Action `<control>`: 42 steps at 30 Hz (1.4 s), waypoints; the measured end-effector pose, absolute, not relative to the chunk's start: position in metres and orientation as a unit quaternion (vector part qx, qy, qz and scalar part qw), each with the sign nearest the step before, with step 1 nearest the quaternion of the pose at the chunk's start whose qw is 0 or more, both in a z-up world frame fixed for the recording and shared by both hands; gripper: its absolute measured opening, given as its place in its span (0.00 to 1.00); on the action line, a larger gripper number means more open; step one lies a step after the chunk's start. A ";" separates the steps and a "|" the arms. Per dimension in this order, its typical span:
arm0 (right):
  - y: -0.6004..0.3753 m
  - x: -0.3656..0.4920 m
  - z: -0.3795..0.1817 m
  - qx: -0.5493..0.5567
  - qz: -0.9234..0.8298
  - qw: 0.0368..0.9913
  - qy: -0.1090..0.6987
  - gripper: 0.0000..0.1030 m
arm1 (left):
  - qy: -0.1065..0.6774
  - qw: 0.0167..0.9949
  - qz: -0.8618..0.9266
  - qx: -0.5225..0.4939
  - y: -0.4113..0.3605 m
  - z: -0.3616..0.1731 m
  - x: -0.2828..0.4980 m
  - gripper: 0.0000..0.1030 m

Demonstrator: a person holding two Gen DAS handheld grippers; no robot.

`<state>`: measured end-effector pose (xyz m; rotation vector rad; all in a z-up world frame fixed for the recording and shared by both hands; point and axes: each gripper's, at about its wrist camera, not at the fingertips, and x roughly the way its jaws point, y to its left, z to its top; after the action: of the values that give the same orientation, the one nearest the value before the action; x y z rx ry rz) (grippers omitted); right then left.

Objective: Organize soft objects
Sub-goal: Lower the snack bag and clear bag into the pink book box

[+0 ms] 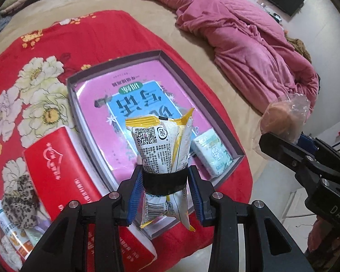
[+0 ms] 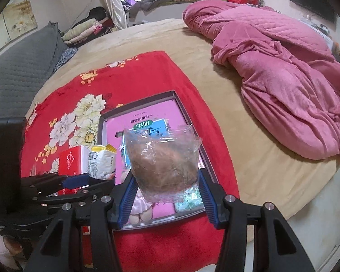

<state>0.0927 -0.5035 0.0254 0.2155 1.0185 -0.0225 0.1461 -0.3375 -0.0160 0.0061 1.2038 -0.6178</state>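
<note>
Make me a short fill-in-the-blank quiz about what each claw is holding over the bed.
1. The left claw grips a yellow and white ____ packet.
2. The right claw holds a bun wrapped in clear ____.
3. The open box lies on a ____ floral blanket.

Missing words: snack; plastic; red

Tray (image 1: 200, 95) mostly free w/ pink floor bare; tissue pack (image 1: 213, 153) fills its near-right corner. Red box (image 1: 63, 181) blocks left side; tan bed (image 1: 192, 45) open beyond, probably.
</note>
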 end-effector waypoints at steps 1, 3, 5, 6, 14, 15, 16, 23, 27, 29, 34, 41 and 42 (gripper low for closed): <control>-0.503 0.094 0.023 0.102 -0.010 0.866 0.489 0.52 | 0.559 0.778 -0.287 0.004 -0.338 -0.019 0.146 0.39; -0.503 0.097 0.019 0.101 -0.008 0.863 0.495 0.52 | 0.563 0.775 -0.287 0.006 -0.341 -0.024 0.146 0.39; -0.502 0.099 0.015 0.096 -0.010 0.860 0.502 0.52 | 0.566 0.773 -0.288 0.004 -0.342 -0.028 0.146 0.39; -0.502 0.100 0.013 0.095 -0.008 0.858 0.504 0.52 | 0.568 0.770 -0.290 -0.001 -0.342 -0.030 0.146 0.39; -0.499 0.106 -0.005 0.091 0.007 0.843 0.530 0.52 | 0.574 0.770 -0.278 0.019 -0.350 -0.042 0.140 0.39; -0.498 0.107 -0.009 0.088 0.009 0.840 0.535 0.52 | 0.574 0.769 -0.280 0.019 -0.349 -0.042 0.140 0.39; -0.496 0.109 -0.013 0.083 0.010 0.837 0.541 0.52 | 0.576 0.767 -0.283 0.017 -0.349 -0.042 0.141 0.39; -0.493 0.116 -0.042 0.091 0.037 0.811 0.577 0.52 | 0.584 0.763 -0.276 0.009 -0.342 -0.048 0.148 0.39; -0.495 0.122 -0.057 0.113 0.050 0.796 0.593 0.52 | 0.584 0.764 -0.274 0.015 -0.340 -0.052 0.149 0.39; -0.496 0.125 -0.064 0.113 0.051 0.789 0.602 0.52 | 0.582 0.764 -0.279 0.014 -0.341 -0.052 0.149 0.39; -0.493 0.128 -0.082 0.105 0.049 0.772 0.625 0.52 | 0.579 0.764 -0.283 0.022 -0.346 -0.053 0.149 0.39; -0.493 0.132 -0.084 0.040 0.005 0.776 0.629 0.52 | 0.577 0.764 -0.288 0.024 -0.352 -0.053 0.150 0.39; -0.495 0.132 -0.085 0.045 0.006 0.775 0.630 0.52 | 0.578 0.763 -0.289 0.024 -0.353 -0.054 0.150 0.39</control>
<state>0.1316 -0.4951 -0.0846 0.0984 1.3631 0.0120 0.1497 -0.3535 -0.0537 0.0530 1.2560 -0.6293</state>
